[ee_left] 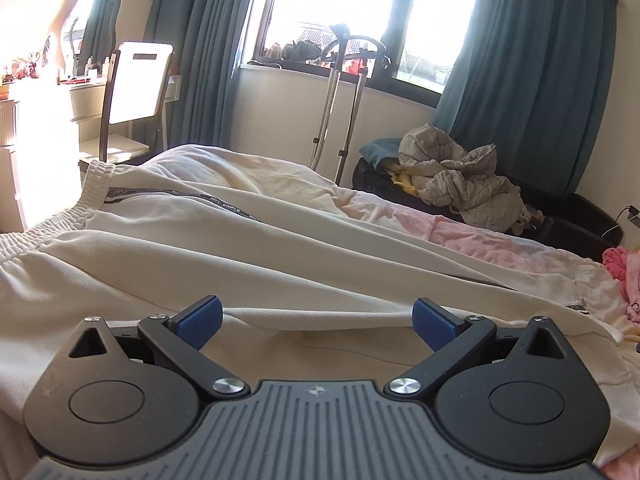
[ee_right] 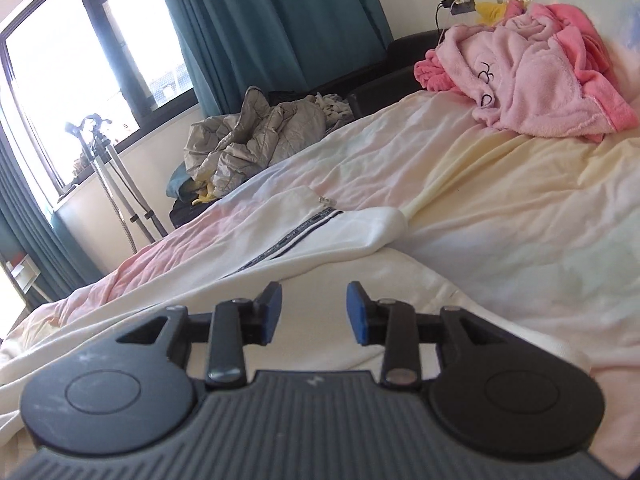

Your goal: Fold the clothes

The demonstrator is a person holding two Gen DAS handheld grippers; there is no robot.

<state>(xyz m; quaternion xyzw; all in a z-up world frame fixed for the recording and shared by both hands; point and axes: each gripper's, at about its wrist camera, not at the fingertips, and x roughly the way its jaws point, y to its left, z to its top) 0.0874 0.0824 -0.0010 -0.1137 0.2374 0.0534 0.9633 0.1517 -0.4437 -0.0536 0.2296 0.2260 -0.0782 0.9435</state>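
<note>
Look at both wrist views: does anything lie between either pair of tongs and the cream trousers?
Nothing visible does. The left tongs are open right at a fold of the cream trousers; the right tongs are open just above the same cloth. The pink robe lies well beyond.

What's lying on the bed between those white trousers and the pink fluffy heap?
Only bare, rumpled bedsheet. The right wrist view shows it running from the cuff of the white trousers up to the pink robe, with nothing lying on that stretch.

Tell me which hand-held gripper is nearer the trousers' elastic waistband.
Left. The left hand-held gripper faces the waistband up-left; the right hand-held gripper sits toward the cuff end.
</note>
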